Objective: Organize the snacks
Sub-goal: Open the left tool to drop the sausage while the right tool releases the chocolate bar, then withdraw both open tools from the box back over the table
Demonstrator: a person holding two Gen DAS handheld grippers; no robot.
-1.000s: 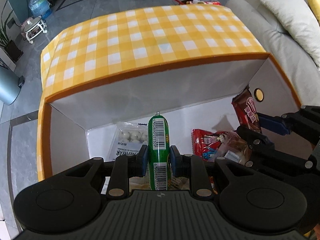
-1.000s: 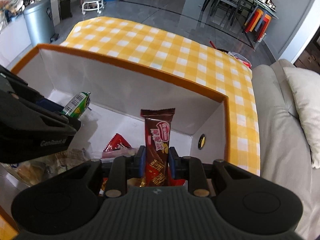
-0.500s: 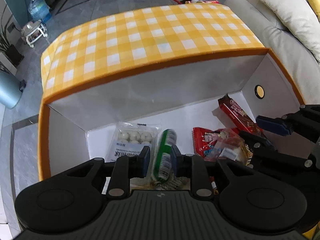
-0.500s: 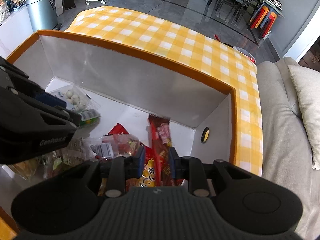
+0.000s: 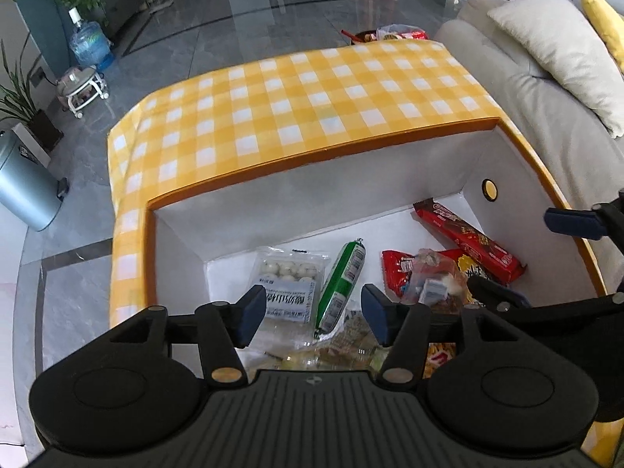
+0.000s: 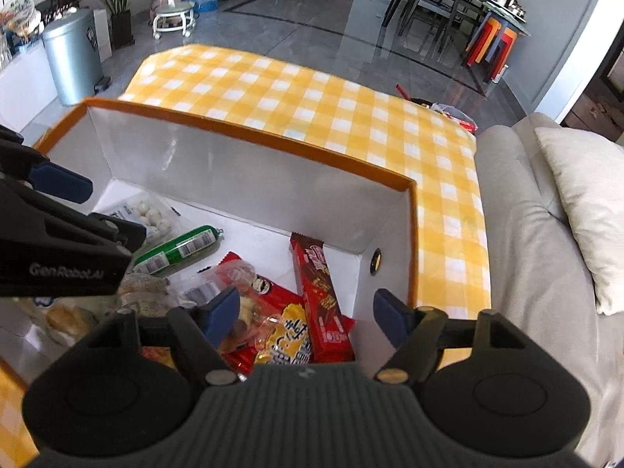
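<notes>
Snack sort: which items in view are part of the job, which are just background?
Job:
- green sausage stick
- red wafer bar
- white candy pack
- storage box

Background:
- sofa cushion
- trash bin
- water jug

Left tongs (image 5: 310, 314) and right tongs (image 6: 308, 316) both angled steeply downward, side by side; jaws of each just opened wide, nothing gripped between them.

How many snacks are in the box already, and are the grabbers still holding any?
Several lie in the box: the green sausage, the long red wafer bar, a pack of white balls and other packets. Nothing is in hand: the left gripper and right gripper have just been opening and their jaws stand empty above the snacks. Left over: at least one packet beyond the checked cloth.
</notes>
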